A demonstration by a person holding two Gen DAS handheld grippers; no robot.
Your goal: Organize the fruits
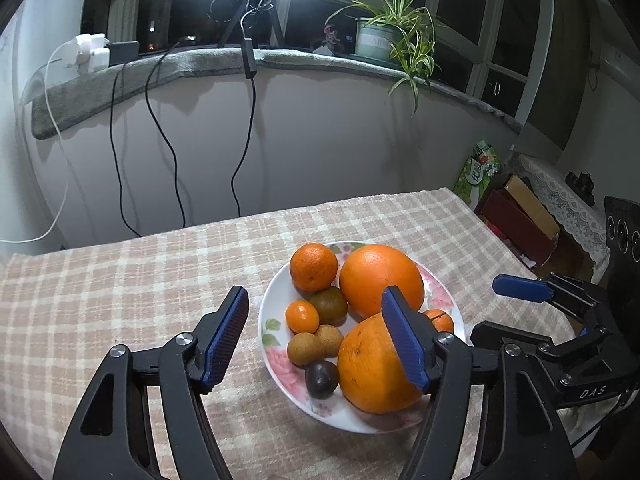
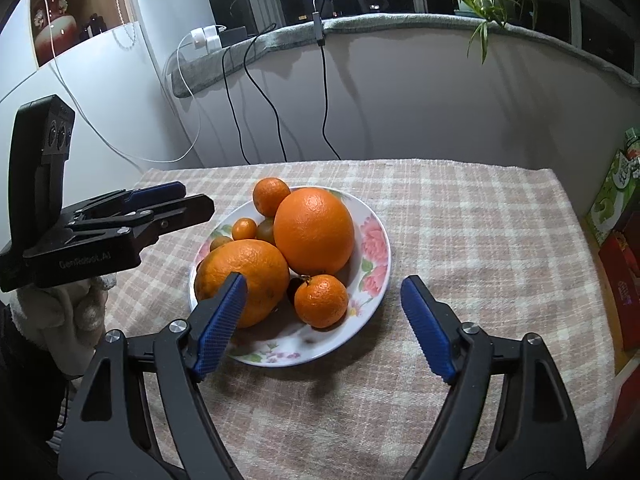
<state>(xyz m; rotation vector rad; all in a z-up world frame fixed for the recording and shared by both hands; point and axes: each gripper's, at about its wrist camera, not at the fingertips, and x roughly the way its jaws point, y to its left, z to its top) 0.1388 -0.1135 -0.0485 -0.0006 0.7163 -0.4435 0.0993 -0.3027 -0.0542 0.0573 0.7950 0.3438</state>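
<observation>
A floral white plate [image 1: 272,320] [image 2: 372,240] on the checked tablecloth holds two large oranges [image 1: 380,280] [image 2: 314,230], several smaller mandarins [image 1: 313,266] [image 2: 321,300], two brown kiwis [image 1: 306,348], a greenish fruit [image 1: 329,305] and a dark plum [image 1: 322,378]. My left gripper [image 1: 316,336] is open and empty, hovering over the plate's near left side. My right gripper [image 2: 324,320] is open and empty, just in front of the plate. Each gripper also shows in the other's view, the right one [image 1: 520,288] beside the plate and the left one [image 2: 160,200] at its left.
The tablecloth [image 2: 460,232] covers a small table against a curved wall with hanging cables [image 1: 160,120]. Boxes and a green carton [image 1: 478,172] stand off the table's right edge. A potted plant [image 1: 400,36] sits on the windowsill.
</observation>
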